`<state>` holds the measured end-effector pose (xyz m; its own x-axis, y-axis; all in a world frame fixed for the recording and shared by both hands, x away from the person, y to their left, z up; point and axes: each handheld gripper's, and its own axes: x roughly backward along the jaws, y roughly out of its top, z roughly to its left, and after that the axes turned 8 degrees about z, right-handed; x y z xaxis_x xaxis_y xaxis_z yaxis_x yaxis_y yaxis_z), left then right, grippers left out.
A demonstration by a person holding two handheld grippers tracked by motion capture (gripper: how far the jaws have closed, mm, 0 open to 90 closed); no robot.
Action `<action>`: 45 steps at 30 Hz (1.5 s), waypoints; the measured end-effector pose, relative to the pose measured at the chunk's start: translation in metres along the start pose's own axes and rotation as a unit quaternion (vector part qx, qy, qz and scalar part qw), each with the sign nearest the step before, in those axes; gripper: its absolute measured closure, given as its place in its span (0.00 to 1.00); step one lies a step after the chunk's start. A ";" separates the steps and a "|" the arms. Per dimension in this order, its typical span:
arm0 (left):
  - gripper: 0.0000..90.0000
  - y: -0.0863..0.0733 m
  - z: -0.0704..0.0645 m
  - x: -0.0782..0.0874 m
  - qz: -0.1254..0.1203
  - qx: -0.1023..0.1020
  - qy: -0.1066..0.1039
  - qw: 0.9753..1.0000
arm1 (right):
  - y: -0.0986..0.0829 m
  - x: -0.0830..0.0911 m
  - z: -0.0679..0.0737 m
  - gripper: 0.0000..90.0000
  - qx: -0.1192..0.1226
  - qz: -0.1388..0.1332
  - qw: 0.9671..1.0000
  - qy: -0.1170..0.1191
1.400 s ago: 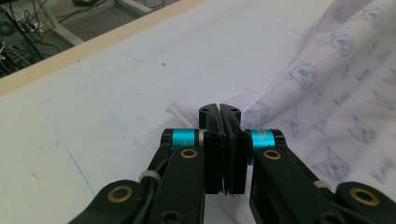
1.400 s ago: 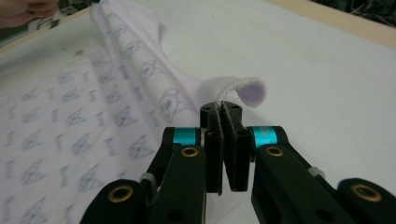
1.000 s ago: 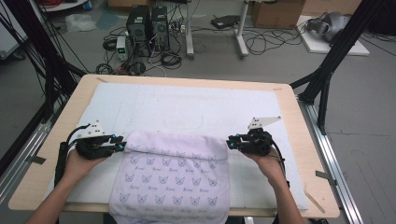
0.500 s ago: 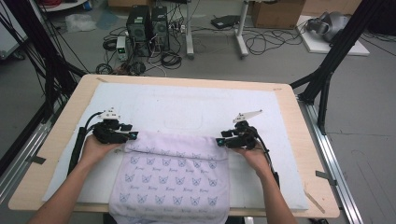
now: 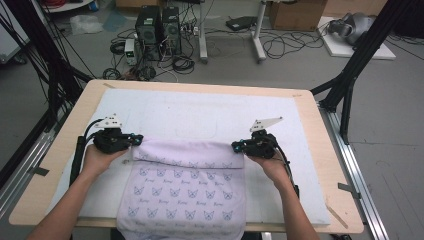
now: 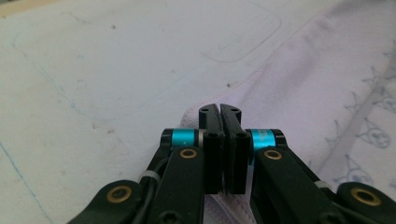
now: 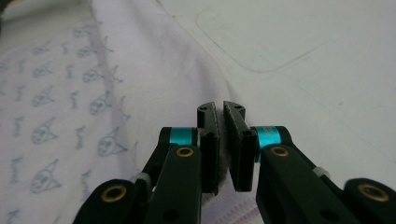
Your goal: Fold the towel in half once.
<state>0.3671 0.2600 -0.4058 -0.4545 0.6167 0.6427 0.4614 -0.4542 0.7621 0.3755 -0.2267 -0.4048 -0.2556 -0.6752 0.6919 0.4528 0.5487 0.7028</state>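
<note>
A pale lilac cloth printed with small blue cat-face outlines (image 5: pixel 185 187) lies on the near half of the table, its near end hanging over the table's front edge and its far end turned back on itself into a plain, unprinted band that runs from one gripper to the other. The left gripper (image 5: pixel 134 139) sits at the left end of that band; in the left gripper view its two black jaws (image 6: pixel 219 114) stand pressed together with the cloth's rounded corner (image 6: pixel 191 116) pinched between them, the lilac fabric showing both beyond the tips and below them. The right gripper (image 5: pixel 237 146) sits at the right end of the band; in the right gripper view its jaws (image 7: pixel 219 112) are drawn close with only a thin slit at the tips, and a fold of the cloth (image 7: pixel 154 70) is clamped in that slit. Each gripper is held by a hand reaching in from the near edge, the left hand (image 5: pixel 97 159) and the right hand (image 5: pixel 267 164) resting just behind their tools. Under the cloth lies a white padded mat (image 5: pixel 200 112) marked with a faint rounded-rectangle outline, and the mat covers most of a light wooden tabletop (image 5: pixel 320 150). Beyond the table, on the grey floor, stand two dark computer towers (image 5: pixel 159 25) among loose cables.
</note>
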 end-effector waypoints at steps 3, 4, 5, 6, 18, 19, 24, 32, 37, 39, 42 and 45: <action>0.97 0.001 -0.009 0.014 -0.017 -0.011 0.001 1.000 | 0.002 0.012 0.010 0.94 0.011 -0.011 1.000 0.001; 0.97 0.000 -0.015 0.021 -0.022 -0.018 0.004 1.000 | 0.002 0.017 0.016 0.94 0.020 -0.014 1.000 -0.001; 0.97 -0.002 -0.020 0.026 -0.029 -0.024 0.007 0.999 | 0.002 0.024 0.024 0.94 0.030 -0.022 0.999 -0.001; 0.97 -0.005 -0.025 0.031 -0.033 -0.030 0.009 0.999 | 0.001 0.029 0.030 0.94 0.036 -0.030 0.999 0.000; 0.76 -0.064 -0.078 0.064 0.002 -0.071 -0.002 0.997 | -0.049 0.049 0.099 0.81 0.084 -0.039 0.995 0.048; 0.76 -0.063 -0.077 0.064 0.001 -0.069 -0.002 0.998 | -0.049 0.050 0.099 0.80 0.080 -0.043 0.995 0.049; 0.74 -0.049 -0.068 0.050 -0.007 -0.058 -0.007 0.998 | -0.042 0.043 0.087 0.75 0.070 -0.029 0.997 0.024; 0.73 -0.041 -0.053 0.021 0.010 -0.044 0.002 0.999 | -0.042 0.022 0.061 0.71 0.057 0.006 0.998 -0.007; 0.71 -0.026 -0.039 0.005 0.018 -0.041 0.011 0.999 | -0.034 0.015 0.036 0.66 0.034 0.001 0.999 -0.024; 0.67 -0.022 -0.032 -0.002 0.023 -0.028 0.002 0.999 | -0.028 0.011 0.028 0.62 0.026 0.007 0.999 -0.020; 0.57 -0.021 -0.023 -0.009 0.038 -0.018 0.002 0.999 | -0.024 0.003 0.016 0.55 0.024 0.022 0.999 -0.025; 0.50 -0.024 -0.017 -0.016 0.051 0.003 0.004 0.999 | -0.026 -0.004 0.007 0.52 0.013 0.027 0.999 -0.022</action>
<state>0.3502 0.2497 -0.4329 -0.4116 0.5620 0.7174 0.5104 -0.5100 0.6924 0.3587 -0.2353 -0.4248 -0.2692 -0.6215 0.7357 0.4441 0.5977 0.6674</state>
